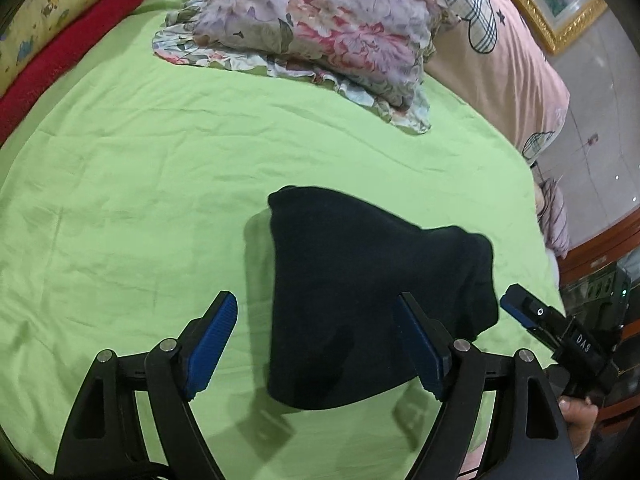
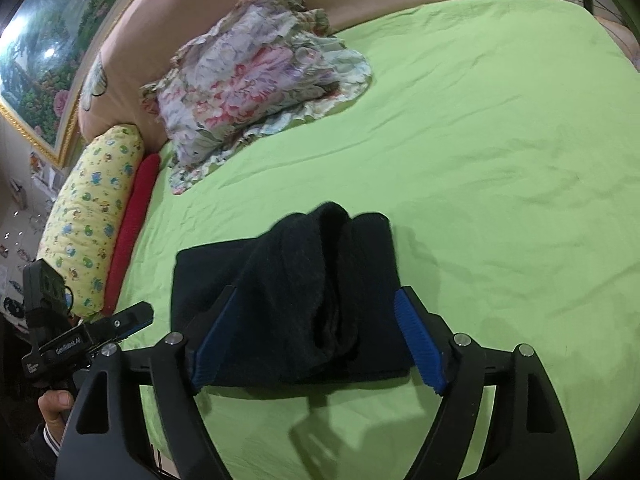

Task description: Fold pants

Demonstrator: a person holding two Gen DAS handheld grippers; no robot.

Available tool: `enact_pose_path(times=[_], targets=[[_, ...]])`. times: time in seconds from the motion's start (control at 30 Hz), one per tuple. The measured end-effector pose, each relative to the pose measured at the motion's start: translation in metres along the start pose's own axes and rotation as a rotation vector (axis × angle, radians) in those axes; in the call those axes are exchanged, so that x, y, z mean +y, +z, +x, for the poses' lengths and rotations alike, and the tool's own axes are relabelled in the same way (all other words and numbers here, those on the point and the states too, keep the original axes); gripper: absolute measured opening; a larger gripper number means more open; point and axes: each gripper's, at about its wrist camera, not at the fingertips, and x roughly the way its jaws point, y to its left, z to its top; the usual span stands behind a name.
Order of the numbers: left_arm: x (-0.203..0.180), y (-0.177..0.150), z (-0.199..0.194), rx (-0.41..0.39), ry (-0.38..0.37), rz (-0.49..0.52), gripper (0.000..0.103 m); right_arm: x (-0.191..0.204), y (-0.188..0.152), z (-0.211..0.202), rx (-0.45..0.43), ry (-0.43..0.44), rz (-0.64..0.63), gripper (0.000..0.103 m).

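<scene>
Right gripper point(image 2: 316, 336): fingers wide, straddling the folded dark pants point(image 2: 288, 304), holding nothing.
Left gripper point(image 1: 316, 344): fingers wide, the bundle dead ahead.
Long axis: across both grippers' fingers, near the green sheet's point(image 2: 500, 160) front edge.
Nearer: right, by appearance.

green bed sheet point(image 1: 160, 168) carries dark pants point(image 1: 360, 288), floral cloth point(image 1: 304, 28).

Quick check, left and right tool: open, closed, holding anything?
Left tool: open, holding nothing; the dark pants lie on the green sheet.
Right tool: open, holding nothing, above the pants.
</scene>
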Motion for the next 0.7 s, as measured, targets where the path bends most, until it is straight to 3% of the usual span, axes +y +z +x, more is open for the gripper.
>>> enact_pose_path(times=[0.7], targets=[[-0.002,0.004,0.026,0.070,0.001,-0.008,0.081,-0.009,-0.001,0.034,0.060,-0.073,0.064,0.084]])
